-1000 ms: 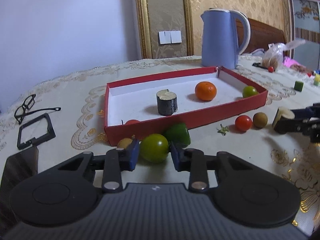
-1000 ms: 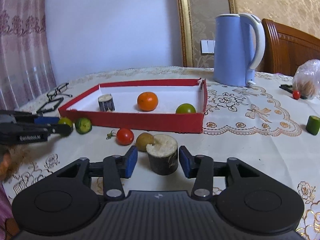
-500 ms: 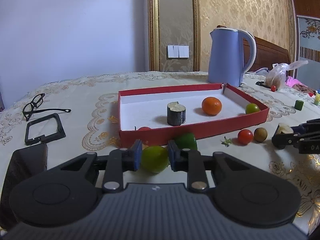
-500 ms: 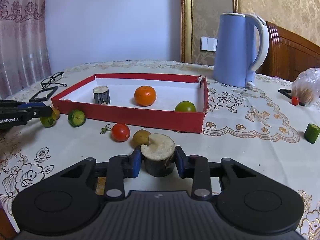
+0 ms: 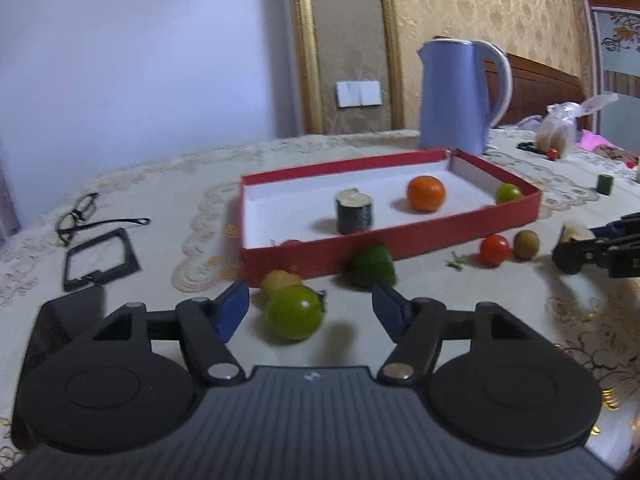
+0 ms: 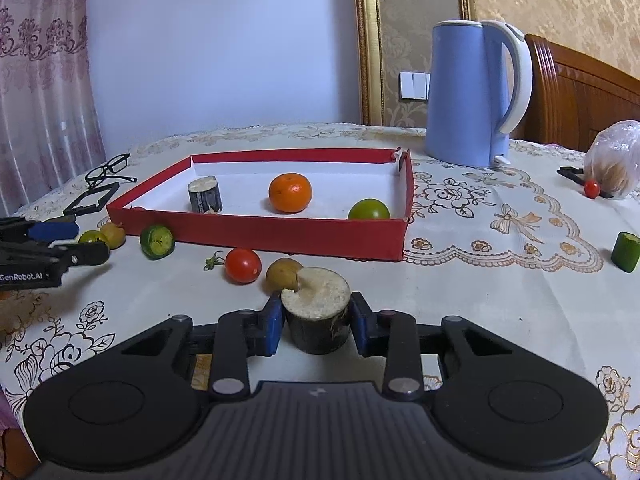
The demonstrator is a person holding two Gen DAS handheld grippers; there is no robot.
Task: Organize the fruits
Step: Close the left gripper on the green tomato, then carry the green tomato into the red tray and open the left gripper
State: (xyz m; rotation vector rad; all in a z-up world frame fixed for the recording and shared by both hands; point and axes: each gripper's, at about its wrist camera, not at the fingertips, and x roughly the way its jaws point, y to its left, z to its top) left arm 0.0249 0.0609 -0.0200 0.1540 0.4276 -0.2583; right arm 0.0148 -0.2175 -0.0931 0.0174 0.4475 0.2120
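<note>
Between the left gripper's (image 5: 310, 310) blue fingers (image 5: 232, 310) sits a green tomato (image 5: 294, 312), closer to the left pad than the right and touched by neither; the jaws are opening around it. It looks to rest on the worktop (image 5: 180, 208), just in front of the red tray's (image 5: 320, 250) near wall, with a small yellow fruit (image 5: 278, 280) touching its far side and a cut green piece (image 5: 372, 268) just beyond the right finger. The tray lies straight ahead, so the tomato would need lifting over that wall.

Further right, a red tomato (image 6: 243, 266) and a brown fruit (image 6: 282, 272) lie outside the tray. Just behind them the right gripper (image 6: 318, 324) is clamped on a dark, pale-topped stub (image 6: 318, 314), upright with its axis vertical, both pads pressing its sides. The tray is ahead and slightly left of it, holding another stub (image 6: 205, 194), an orange (image 6: 290, 193) and a green fruit (image 6: 369, 210). By my reading the right hand is the readier one to deliver.
</note>
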